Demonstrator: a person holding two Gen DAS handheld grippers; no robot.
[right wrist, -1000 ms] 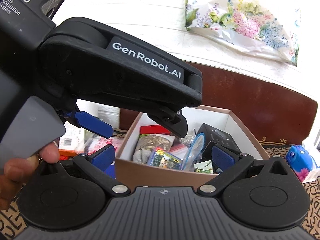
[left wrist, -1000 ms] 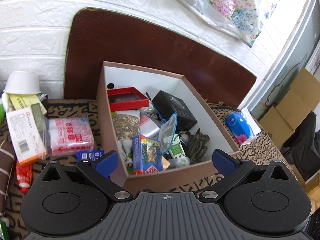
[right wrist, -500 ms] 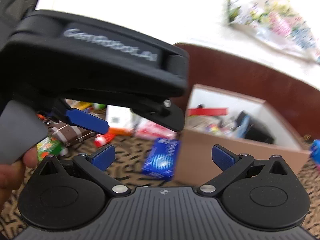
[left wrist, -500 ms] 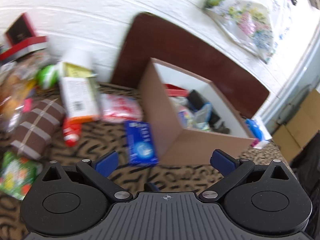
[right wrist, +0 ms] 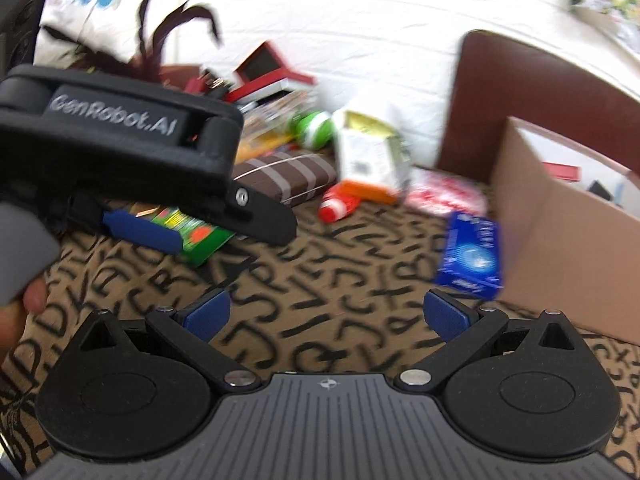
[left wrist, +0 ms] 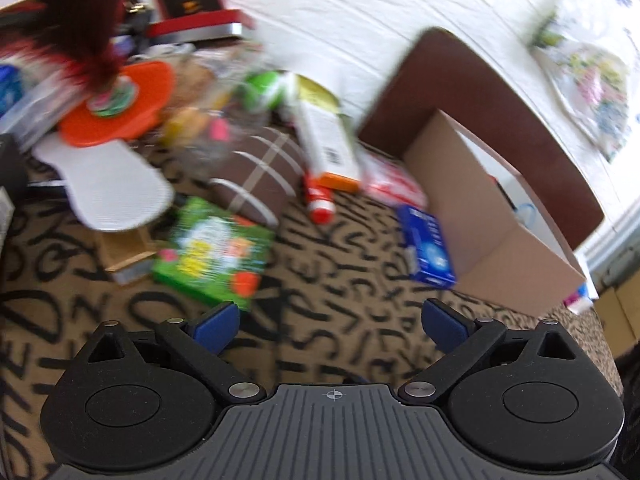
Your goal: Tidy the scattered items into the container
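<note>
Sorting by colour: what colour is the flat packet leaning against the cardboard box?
Blue flat packet, with white print; clearest in the right wrist view.

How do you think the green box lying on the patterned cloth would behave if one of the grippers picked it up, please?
The green box looks like flat printed cardboard, so probably stiff and light. It lies flat on the cloth, so it seems unlikely to roll, but its low profile may make a top grasp awkward. Its printed surface might be slightly slippery; blur hides detail.

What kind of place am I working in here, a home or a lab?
Most likely a home, not a lab: a letter-print cloth strewn with household bits around a cardboard box, a white brick-pattern wall, and a floral cloth hanging on it.
</note>
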